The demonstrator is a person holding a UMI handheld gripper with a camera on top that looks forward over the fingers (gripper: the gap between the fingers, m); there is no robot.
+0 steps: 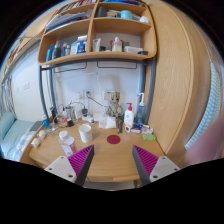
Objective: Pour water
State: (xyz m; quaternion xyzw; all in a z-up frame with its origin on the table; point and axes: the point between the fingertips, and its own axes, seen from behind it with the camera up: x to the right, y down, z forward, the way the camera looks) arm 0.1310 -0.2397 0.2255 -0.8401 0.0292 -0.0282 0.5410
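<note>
Above desk point(100, 160), hand-held gripper point(108, 160) open, level.

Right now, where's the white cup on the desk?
In the gripper view the white cup stands on the wooden desk, beyond the open gripper and toward its left finger, left of the dark red coaster.

cup point(85, 132) on desk point(110, 160), shelves point(95, 50) above
</note>
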